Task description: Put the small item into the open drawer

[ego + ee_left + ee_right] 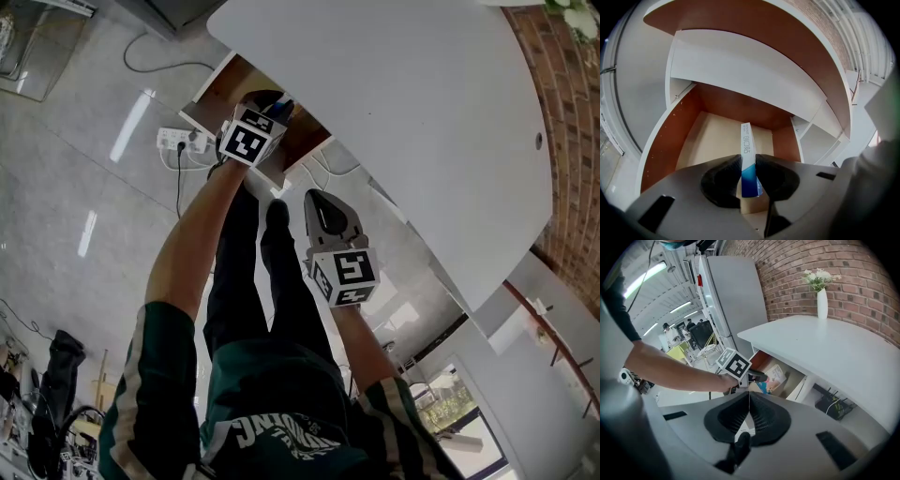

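A white table (403, 112) with a rounded edge fills most of the head view, and a brick wall (862, 282) is seen behind it in the right gripper view. A white vase (822, 303) of flowers is stood on the tabletop near that wall. Under the table's edge a drawer (663, 140) is pulled open; its side walls are brown and its floor is pale.

The left gripper (748, 161) is held out over the open drawer, pointed down into it. Its 2 jaws are clamped on a small flat box (747, 140), which is gripped on edge. The blue end of the box is pinched between the pads, and the white printed end is pushed out past the fingertips, above the drawer's floor and between its 2 side walls. In the right gripper view the box (776, 376) is seen broadside inside the drawer opening, just beyond the left gripper's marker cube.

The right gripper (749, 404) is held back from the drawer, beside the table's edge and well apart from the box. Its jaws are pressed together with nothing between them.
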Motion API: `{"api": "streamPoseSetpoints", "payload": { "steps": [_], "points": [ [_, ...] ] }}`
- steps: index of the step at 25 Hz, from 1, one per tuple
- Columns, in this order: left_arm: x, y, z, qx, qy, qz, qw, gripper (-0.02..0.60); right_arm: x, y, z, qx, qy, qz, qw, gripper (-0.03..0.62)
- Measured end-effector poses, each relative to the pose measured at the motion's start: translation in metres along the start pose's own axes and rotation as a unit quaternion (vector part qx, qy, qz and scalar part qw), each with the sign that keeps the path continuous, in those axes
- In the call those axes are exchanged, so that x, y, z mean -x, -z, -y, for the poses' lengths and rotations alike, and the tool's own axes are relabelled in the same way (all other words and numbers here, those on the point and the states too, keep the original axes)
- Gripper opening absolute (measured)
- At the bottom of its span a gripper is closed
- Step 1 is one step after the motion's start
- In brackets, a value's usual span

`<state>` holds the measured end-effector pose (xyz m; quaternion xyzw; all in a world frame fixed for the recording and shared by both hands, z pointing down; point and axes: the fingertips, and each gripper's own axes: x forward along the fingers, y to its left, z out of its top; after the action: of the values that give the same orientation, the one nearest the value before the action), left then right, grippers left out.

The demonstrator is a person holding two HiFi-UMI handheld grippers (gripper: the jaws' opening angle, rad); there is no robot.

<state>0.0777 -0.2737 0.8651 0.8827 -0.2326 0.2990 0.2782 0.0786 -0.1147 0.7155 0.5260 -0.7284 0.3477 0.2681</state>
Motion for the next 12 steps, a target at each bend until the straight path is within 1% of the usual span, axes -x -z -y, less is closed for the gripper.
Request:
{"api": "streamPoseSetpoints", "payload": {
  "steps": [2,5,9,12],
  "points": [
    [-0.004,0.0,0.002,0.006,0.003,0.002,1.0,0.103,-0.008,0.0,0.004,0.001,0.005,-0.005,1.0,0.025],
    [-0.011,0.001,0.005,0.004,0.006,0.005,1.0,0.103,-0.02,0.001,0.01,-0.003,0.009,-0.01,1.0,0.025],
    [-0.017,0.007,0.003,0.004,0.006,-0.002,1.0,0.103,-0.04,0.005,0.012,-0.008,0.011,-0.018,1.0,0.025],
    [-0.019,0.007,0.0,0.007,0.002,-0.006,1.0,0.103,-0.054,0.008,0.011,0.006,0.008,-0.026,1.0,0.025]
  ]
}}
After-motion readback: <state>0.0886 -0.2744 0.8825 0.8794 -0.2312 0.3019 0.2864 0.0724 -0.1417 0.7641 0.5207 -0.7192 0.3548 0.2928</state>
